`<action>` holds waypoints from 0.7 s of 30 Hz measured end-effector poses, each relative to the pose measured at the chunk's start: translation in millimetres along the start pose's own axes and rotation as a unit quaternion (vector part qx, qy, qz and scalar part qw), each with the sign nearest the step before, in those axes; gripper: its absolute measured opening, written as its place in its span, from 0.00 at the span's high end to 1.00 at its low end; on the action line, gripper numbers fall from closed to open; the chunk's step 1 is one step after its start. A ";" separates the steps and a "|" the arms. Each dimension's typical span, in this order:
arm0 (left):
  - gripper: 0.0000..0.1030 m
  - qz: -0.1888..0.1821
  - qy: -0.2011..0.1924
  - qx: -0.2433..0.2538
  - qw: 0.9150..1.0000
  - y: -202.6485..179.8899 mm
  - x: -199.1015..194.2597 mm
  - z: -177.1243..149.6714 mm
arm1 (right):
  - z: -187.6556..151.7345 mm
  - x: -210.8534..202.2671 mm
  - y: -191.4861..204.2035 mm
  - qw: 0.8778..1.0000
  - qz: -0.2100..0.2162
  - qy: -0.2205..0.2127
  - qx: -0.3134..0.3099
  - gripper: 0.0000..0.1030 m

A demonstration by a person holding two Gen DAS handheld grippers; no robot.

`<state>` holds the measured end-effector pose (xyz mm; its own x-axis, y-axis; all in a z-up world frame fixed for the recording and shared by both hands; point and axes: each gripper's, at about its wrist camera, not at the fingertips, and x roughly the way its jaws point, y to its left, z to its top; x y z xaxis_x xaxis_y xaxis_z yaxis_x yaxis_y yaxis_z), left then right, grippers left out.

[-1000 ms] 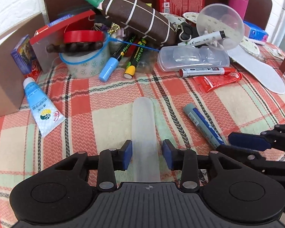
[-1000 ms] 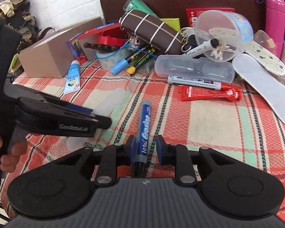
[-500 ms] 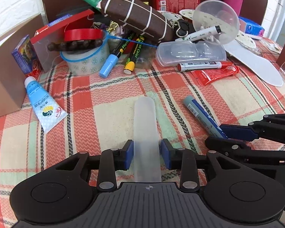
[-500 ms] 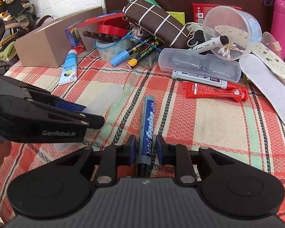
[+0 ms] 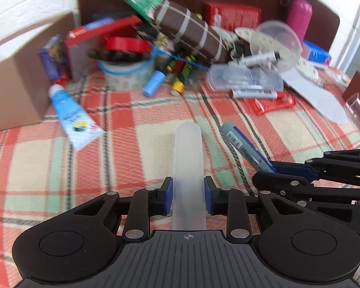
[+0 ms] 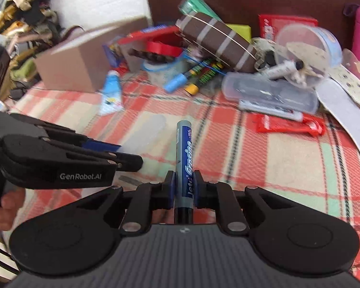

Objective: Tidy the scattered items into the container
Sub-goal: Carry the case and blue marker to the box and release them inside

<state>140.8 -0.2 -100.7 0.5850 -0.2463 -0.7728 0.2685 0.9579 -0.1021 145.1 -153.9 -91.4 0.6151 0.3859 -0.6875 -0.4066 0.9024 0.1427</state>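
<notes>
My left claw [image 5: 187, 195] is pinching a frosted translucent case [image 5: 187, 168] that juts forward over the plaid-covered table [image 5: 48, 168]. My right claw [image 6: 183, 188] is clamped on a blue marker [image 6: 185, 158], its tip pointing toward the clutter at the back. The cardboard box [image 6: 79, 62] sits at the far left, beside a blue-and-white tube [image 5: 72, 117] lying on the cloth.

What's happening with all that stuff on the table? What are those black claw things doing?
A person is tidying up with two handheld grippers. The left gripper is clamped on a frosted plastic case, and the right gripper is clamped on a blue marker. A messy pile waits at the back of the checked tablecloth, beside a cardboard box.
</notes>
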 end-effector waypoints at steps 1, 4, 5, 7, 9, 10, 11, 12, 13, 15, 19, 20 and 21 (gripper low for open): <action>0.76 0.000 -0.009 -0.004 1.000 5.5 -8.4 1.0 | 5.0 -0.9 4.9 1.000 0.008 -0.004 -0.003 0.83; 0.76 0.007 -0.035 -0.012 0.999 24.5 -34.3 6.4 | 20.1 -3.5 19.5 0.999 0.034 -0.014 -0.010 0.83; 0.76 0.011 -0.045 -0.014 0.999 32.1 -43.0 9.4 | 25.2 -4.3 24.4 0.999 0.042 -0.018 -0.013 0.83; 0.76 0.018 -0.062 -0.020 0.998 48.1 -58.5 16.6 | 35.2 -6.0 34.1 0.998 0.059 -0.025 -0.018 0.83; 0.75 0.023 -0.078 -0.030 0.996 67.3 -73.2 26.1 | 49.0 -5.5 45.3 0.996 0.076 -0.033 -0.026 0.83; 0.75 0.027 -0.085 -0.037 0.995 77.4 -79.7 31.4 | 60.4 -2.6 52.7 0.995 0.085 -0.037 -0.034 0.83; 0.75 0.034 -0.092 -0.043 0.994 87.7 -85.7 37.0 | 72.0 0.1 60.0 0.994 0.094 -0.043 -0.042 0.83; 0.75 0.043 -0.098 -0.049 0.993 97.9 -90.9 42.8 | 84.0 2.6 67.5 0.992 0.102 -0.049 -0.049 0.83; 0.75 0.052 -0.105 -0.054 0.992 108.6 -95.9 49.4 | 96.7 5.7 74.7 0.991 0.111 -0.054 -0.055 0.83; 0.75 0.068 -0.117 -0.067 0.989 131.2 -104.6 64.6 | 123.3 13.0 88.6 0.987 0.129 -0.062 -0.066 0.83; 0.75 0.095 -0.137 -0.094 0.981 179.0 -113.8 102.4 | 176.7 33.5 117.5 0.982 0.141 -0.079 -0.093 0.83; 0.75 0.102 -0.140 -0.100 0.980 191.6 -113.3 113.2 | 188.8 40.6 124.4 0.982 0.137 -0.083 -0.099 0.83; 0.75 0.108 -0.142 -0.104 0.978 203.5 -111.3 123.2 | 200.8 47.7 131.2 0.982 0.134 -0.086 -0.105 0.83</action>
<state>224.6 203.9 41.7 0.8077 -0.0370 -0.5884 -0.0300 0.9942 -0.1036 256.7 21.4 37.5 0.5649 0.6474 -0.5116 -0.6888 0.7114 0.1397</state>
